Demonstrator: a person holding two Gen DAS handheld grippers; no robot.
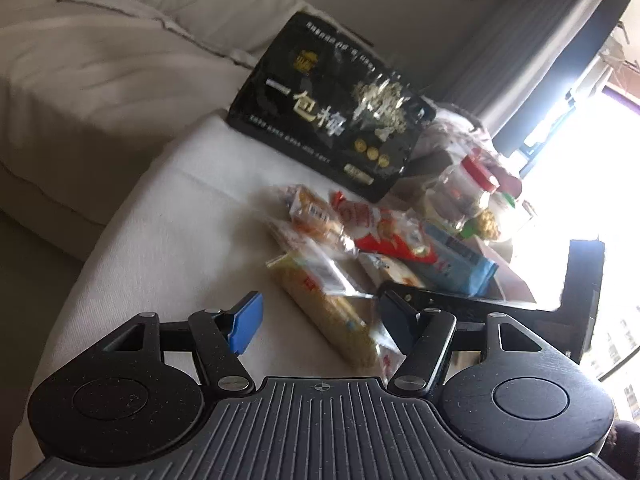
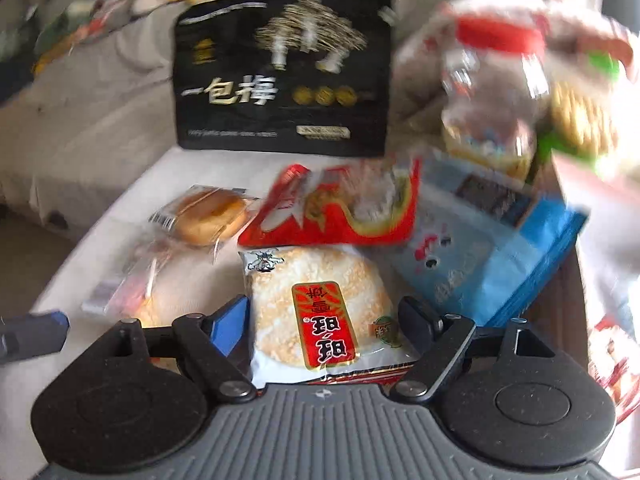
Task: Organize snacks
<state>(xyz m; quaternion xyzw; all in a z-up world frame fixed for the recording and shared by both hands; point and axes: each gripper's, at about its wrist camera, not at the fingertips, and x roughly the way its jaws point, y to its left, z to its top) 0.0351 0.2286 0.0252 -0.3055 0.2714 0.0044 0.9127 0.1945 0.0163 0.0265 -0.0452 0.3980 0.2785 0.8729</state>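
Pale cushion [image 2: 192, 168] crowded: black bag [image 2: 282, 72], red packet [image 2: 332, 208], jar [image 2: 492, 92]

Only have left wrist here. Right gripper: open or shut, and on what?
Observer: The right gripper is open, with one finger on each side of the cracker pack.
Operator: Anything crowding the pack?
Observer: The red bag lies right behind it. I can't tell whether they touch or overlap.
Operator: And on the sides?
Observer: The blue bag is close on its right. A wrapped bun sits further back on the left.
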